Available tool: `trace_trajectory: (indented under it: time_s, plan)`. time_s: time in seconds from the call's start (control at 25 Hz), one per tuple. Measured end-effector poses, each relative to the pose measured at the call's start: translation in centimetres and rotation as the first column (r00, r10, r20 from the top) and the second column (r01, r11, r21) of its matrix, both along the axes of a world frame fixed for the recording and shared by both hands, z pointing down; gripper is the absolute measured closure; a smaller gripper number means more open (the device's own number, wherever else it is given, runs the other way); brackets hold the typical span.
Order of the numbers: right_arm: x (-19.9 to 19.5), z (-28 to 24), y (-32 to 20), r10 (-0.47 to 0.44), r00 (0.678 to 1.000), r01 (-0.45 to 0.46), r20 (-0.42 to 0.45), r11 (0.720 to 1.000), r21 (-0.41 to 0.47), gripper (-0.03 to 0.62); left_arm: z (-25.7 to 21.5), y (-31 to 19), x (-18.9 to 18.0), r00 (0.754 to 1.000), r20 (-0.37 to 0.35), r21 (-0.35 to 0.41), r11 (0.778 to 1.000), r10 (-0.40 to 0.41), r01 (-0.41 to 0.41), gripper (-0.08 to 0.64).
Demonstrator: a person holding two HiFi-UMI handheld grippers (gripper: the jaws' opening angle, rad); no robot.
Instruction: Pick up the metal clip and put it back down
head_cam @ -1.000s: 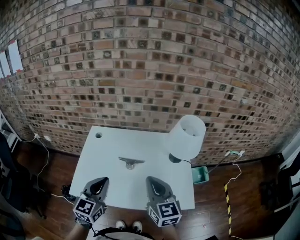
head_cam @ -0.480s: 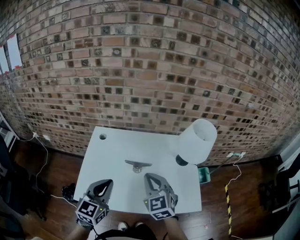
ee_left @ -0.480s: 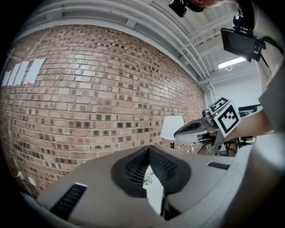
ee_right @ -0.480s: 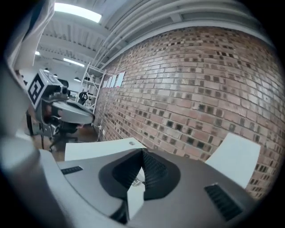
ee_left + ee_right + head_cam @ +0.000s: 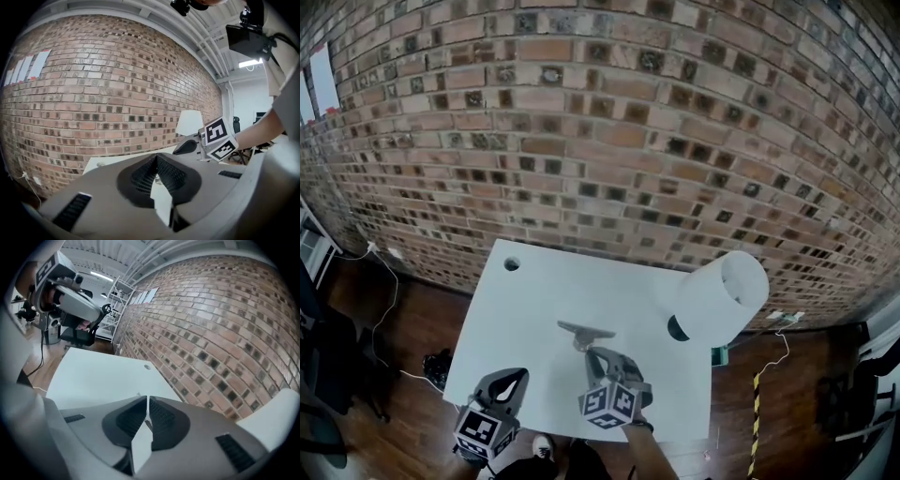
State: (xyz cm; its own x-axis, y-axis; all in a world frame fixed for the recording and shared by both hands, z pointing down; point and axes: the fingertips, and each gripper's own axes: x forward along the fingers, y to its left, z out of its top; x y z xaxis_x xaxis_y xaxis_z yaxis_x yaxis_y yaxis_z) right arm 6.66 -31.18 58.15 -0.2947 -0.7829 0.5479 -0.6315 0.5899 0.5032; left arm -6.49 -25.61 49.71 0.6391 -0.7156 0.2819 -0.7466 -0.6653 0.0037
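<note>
Head view: right gripper (image 5: 597,353) jaws just opening, empty, near metal clip (image 5: 585,332).

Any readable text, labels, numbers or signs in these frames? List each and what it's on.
No legible text in any view.
Marker cubes: black-and-white square codes only, no letters or digits.
White sheets on the brick wall: too small and blurred to read.
</note>
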Motion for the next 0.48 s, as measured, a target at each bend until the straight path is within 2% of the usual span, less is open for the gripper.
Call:
trace_trajectory:
  time_s: [0.2, 0.36, 0.48]
  plan:
    - [0.0, 5.6, -1.3, -0.018, 0.996, 0.012, -0.093, 0.998, -0.062, 0.518, 1.1, -1.5, 0.7, 1.0, -0.008, -0.051, 0.998, -0.03, 0.03, 0.569]
    - [-0.1, 8.4, -2.6, -0.042, 0.988, 0.029, -0.147, 0.996, -0.089, 0.489, 2.9, -2.6, 0.4, 0.998, 0.049, -0.075, 0.996, -0.04, 0.044, 0.569]
    - [-0.2, 10.0, -3.3, -0.072, 0.977, 0.053, -0.201, 0.994, -0.099, 0.489, 3.8, -3.1, 0.1, 0.997, 0.051, -0.082, 0.995, -0.058, 0.062, 0.569]
